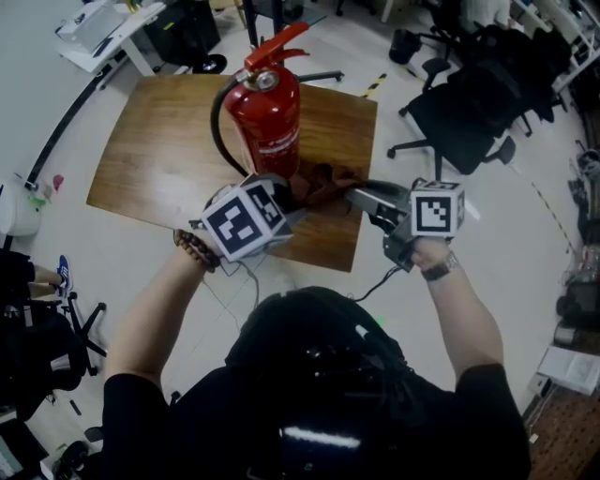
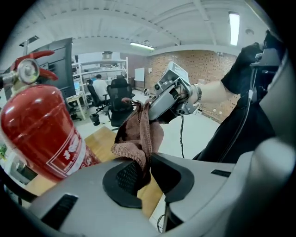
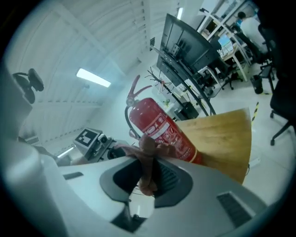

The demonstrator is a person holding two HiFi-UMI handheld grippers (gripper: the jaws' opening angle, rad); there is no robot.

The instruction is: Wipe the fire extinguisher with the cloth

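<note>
A red fire extinguisher (image 1: 267, 108) stands upright on the wooden table (image 1: 150, 178), near its middle. Just in front of its base a brown cloth (image 1: 323, 183) is stretched between my two grippers. In the left gripper view the cloth (image 2: 138, 134) hangs down into my left gripper (image 2: 145, 159), filling the narrow gap between the pads, with the extinguisher (image 2: 41, 129) close on the left. The right gripper (image 3: 150, 171) is shut on the cloth's other end (image 3: 148, 152), and the extinguisher (image 3: 159, 127) leans behind it. In the head view the left gripper (image 1: 286, 195) and right gripper (image 1: 354, 197) face each other.
The table's right edge lies under the right gripper. Black office chairs (image 1: 459, 122) stand to the right, and white desks (image 1: 103, 28) at the upper left. Monitors (image 3: 185, 46) stand on desks behind the table. A person (image 2: 99, 85) sits far off.
</note>
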